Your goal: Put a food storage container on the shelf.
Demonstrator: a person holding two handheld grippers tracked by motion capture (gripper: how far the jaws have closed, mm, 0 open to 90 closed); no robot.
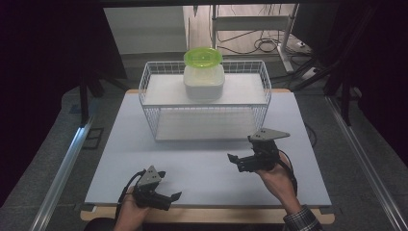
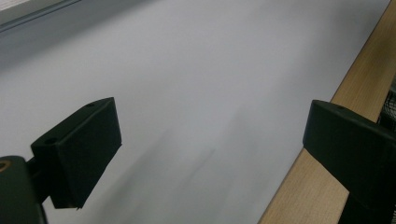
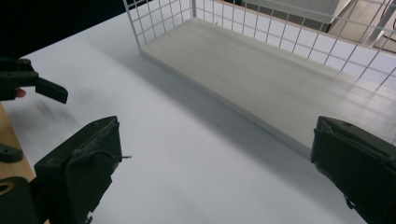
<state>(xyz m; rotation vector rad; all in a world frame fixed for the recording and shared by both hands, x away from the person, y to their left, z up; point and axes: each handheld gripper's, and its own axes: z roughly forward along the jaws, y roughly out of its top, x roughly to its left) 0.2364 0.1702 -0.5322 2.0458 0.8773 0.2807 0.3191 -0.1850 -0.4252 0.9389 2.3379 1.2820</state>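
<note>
A white wire rack [image 1: 149, 86] with two shelf boards stands at the back middle of the table. On its upper board sits a translucent white container [image 1: 204, 83] with a round green lid [image 1: 202, 57] resting on top. My left gripper [image 1: 169, 186] [image 2: 212, 126] is held low over the table's front left edge, open, with nothing between its jaws. My right gripper [image 1: 235, 162] [image 3: 219, 144] is open in front of the rack's right half and holds nothing. The right gripper view looks along the rack's lower board [image 3: 261, 79] and catches one of the left gripper's fingers [image 3: 51, 91] at the far left.
The white tabletop [image 1: 202, 163] stretches between the grippers and the rack. A wooden strip [image 2: 317, 186] borders its front edge. Dark curtains hang on both sides. Behind the table are a metal stand and cables on the floor [image 1: 260, 45].
</note>
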